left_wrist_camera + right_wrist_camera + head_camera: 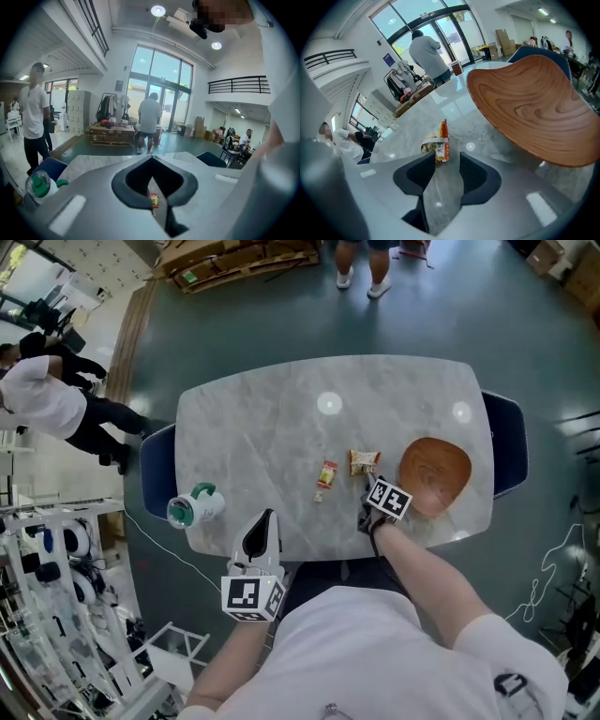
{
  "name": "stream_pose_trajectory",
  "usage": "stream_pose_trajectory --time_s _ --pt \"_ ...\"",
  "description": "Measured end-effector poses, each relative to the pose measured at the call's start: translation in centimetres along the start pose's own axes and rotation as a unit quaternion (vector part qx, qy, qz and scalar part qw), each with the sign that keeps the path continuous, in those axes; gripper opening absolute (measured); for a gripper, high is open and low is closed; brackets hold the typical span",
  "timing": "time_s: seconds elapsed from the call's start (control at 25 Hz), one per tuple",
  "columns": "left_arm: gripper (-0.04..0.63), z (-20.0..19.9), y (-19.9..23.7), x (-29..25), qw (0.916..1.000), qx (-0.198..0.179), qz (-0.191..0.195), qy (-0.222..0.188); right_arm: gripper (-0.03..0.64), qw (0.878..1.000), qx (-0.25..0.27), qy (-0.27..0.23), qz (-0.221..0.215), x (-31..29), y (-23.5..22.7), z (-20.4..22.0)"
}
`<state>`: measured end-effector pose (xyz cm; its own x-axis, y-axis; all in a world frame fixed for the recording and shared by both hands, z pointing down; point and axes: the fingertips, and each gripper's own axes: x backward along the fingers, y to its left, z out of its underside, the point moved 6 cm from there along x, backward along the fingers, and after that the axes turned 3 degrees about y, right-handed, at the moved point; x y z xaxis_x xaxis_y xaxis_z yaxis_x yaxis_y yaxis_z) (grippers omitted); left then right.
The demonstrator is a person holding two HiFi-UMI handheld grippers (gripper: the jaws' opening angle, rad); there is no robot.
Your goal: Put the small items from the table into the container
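On the marble table (pixel 262 418) lie a yellow-orange snack packet (pixel 364 461) and a small red packet (pixel 326 473). The wooden bowl (pixel 436 474) stands at the table's right end. My right gripper (pixel 372 486) hovers low between packet and bowl. In the right gripper view it (pixel 447 157) is open, and the snack packet (pixel 437 143) stands just past its fingertips, untouched, with the bowl (pixel 529 112) close on the right. My left gripper (pixel 265 521) is at the table's front edge, tips together and empty. In the left gripper view it (pixel 151 161) points toward the red packet (pixel 153 200).
A clear bottle with a green cap (pixel 194 505) lies on its side at the table's front left corner. Blue chairs (pixel 157 465) stand at both ends of the table. One person (pixel 366 268) stands beyond the far side, another (pixel 47 404) at the left.
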<state>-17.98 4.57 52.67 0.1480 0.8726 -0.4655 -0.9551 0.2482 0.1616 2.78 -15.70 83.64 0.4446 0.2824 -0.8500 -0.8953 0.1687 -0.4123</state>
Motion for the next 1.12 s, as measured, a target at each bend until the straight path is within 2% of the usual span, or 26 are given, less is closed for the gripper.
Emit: stream_pose_trajectory --time_s 0.12,0.16,0.2,0.32,0.48,0.6,0.72,0.84,1.0,1.12 --pt "0.009 0.6 0.3 0.6 0.9999 0.005 -0.011 0.006 0.190 1.000 0.001 0.003 -0.002 -1.4 -0.3 -0.1" --pt "0.009 0.8 0.5 0.7 0.9998 0.007 -0.015 0.007 0.166 1.000 0.007 0.005 -0.006 -1.6 -0.2 -0.1" --pt "0.008 0.9 0.5 0.9 0.9998 0.009 -0.017 0.008 0.098 1.000 0.017 0.007 -0.010 -1.8 0.0 -0.2" --pt "0.009 1.1 0.8 1.0 0.9996 0.015 -0.022 0.008 0.046 0.998 0.055 0.009 -0.021 -1.8 0.9 -0.4" --pt "0.008 0.8 1.2 0.8 0.9998 0.015 -0.014 -0.001 0.040 0.994 0.091 -0.004 -0.059 0.0 3.8 -0.6" --pt "0.009 -0.1 1.6 0.3 0.9998 0.012 0.004 -0.014 0.040 0.990 0.100 -0.029 -0.092 3.2 6.5 -1.6" --pt "0.009 -1.1 1.3 -0.7 0.9993 0.008 0.025 -0.026 0.038 0.987 0.081 -0.066 -0.123 7.4 7.7 -3.5" --pt "0.008 -2.5 -0.1 -2.2 0.9978 -0.001 0.054 -0.039 0.038 0.984 0.054 -0.113 -0.125 12.0 6.4 -6.5" --pt "0.008 -3.5 -2.4 -4.2 0.9944 -0.006 0.094 -0.048 0.038 0.982 0.010 -0.160 -0.101 15.6 1.9 -9.3" --pt "0.009 -4.0 -4.4 -5.2 0.9918 -0.007 0.117 -0.051 0.038 0.983 -0.019 -0.175 -0.056 16.9 -2.8 -9.7"
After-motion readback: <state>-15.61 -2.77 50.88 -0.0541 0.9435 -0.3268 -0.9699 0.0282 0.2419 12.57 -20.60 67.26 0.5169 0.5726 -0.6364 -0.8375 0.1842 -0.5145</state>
